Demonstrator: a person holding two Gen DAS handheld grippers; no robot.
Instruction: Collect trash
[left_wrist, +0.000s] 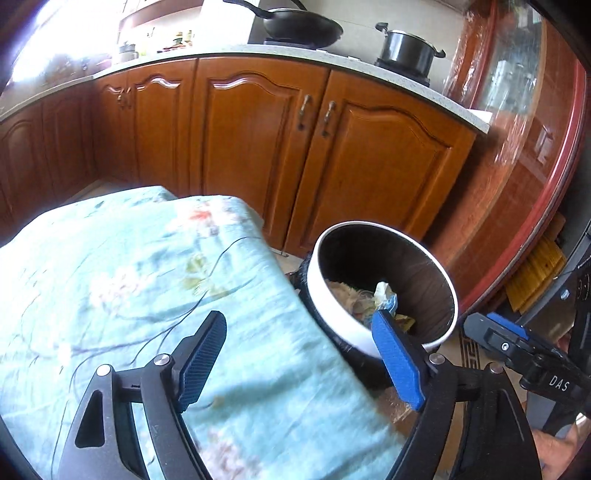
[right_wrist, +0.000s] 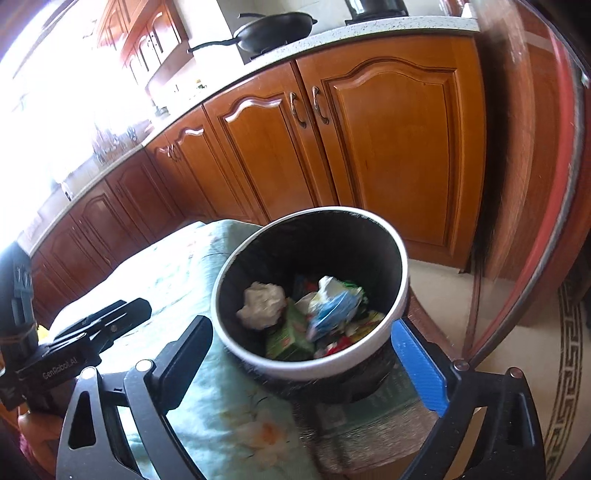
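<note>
A round bin with a white rim (right_wrist: 399, 310) and dark inside stands beside the cloth-covered table; it also shows in the left wrist view (left_wrist: 332, 306). Inside lie a crumpled white paper ball (right_wrist: 262, 304), a green carton (right_wrist: 290, 334) and a blue-white wrapper (right_wrist: 334, 304). My right gripper (right_wrist: 303, 334) is open and empty, just above the bin's near rim. My left gripper (left_wrist: 299, 334) is open and empty over the table's right edge, left of the bin. The right gripper shows in the left view (left_wrist: 517, 343); the left gripper shows in the right view (right_wrist: 99, 325).
A light blue floral cloth (left_wrist: 129, 277) covers the table. Wooden cabinets (left_wrist: 258, 147) under a stone counter stand behind, with a black wok (left_wrist: 303, 24) and a pot (left_wrist: 410, 48) on top. A red-rimmed glass door (right_wrist: 535, 184) is at the right, tiled floor (right_wrist: 436, 288) below.
</note>
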